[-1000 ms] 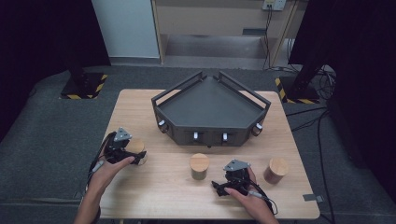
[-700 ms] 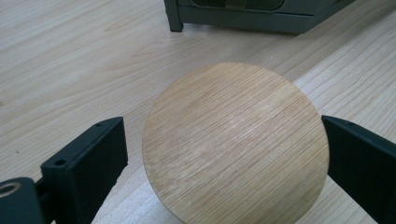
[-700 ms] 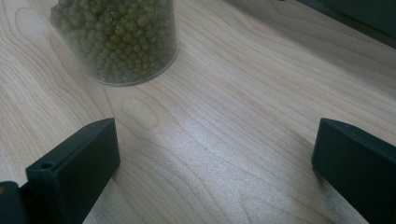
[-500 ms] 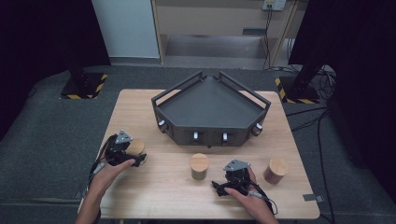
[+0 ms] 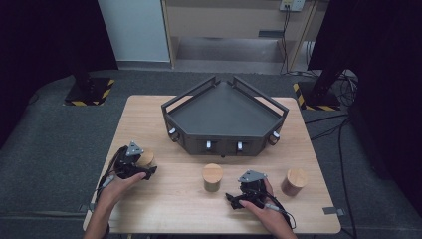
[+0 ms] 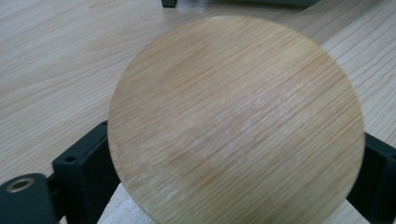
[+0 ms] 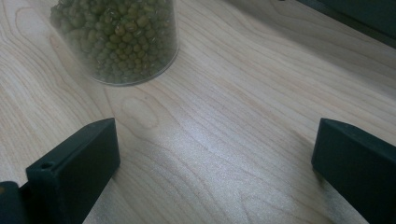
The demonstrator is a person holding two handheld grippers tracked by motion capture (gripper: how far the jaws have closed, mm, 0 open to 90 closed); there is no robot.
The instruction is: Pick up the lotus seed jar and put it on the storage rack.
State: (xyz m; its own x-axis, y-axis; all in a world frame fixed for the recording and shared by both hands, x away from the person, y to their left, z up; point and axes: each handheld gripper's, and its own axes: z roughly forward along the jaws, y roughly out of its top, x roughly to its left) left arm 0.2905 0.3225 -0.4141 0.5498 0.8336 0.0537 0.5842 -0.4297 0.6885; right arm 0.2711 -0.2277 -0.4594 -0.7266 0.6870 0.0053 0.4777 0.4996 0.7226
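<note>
A jar with a round wooden lid (image 6: 233,121) stands near the table's left edge (image 5: 146,158). My left gripper (image 5: 144,167) reaches around it. Its black jaws have just been closing with the jar between them, and they now lie against the jar's sides under the lid. A second wooden-lidded jar (image 5: 212,177), filled with green beans (image 7: 121,37), stands at the table's middle front. My right gripper (image 5: 250,183) rests to its right, jaws wide open (image 7: 215,154) over bare wood, the bean jar ahead and to the left of them.
A dark five-sided tray (image 5: 224,145) with raised handles fills the back middle of the wooden table. A third jar (image 5: 294,181), brownish with a wooden lid, stands at the front right. Black floor and cables surround the table.
My left gripper has shifted slightly at the left jar, and the jar's lid now shows more beside it. The right gripper has not moved.
</note>
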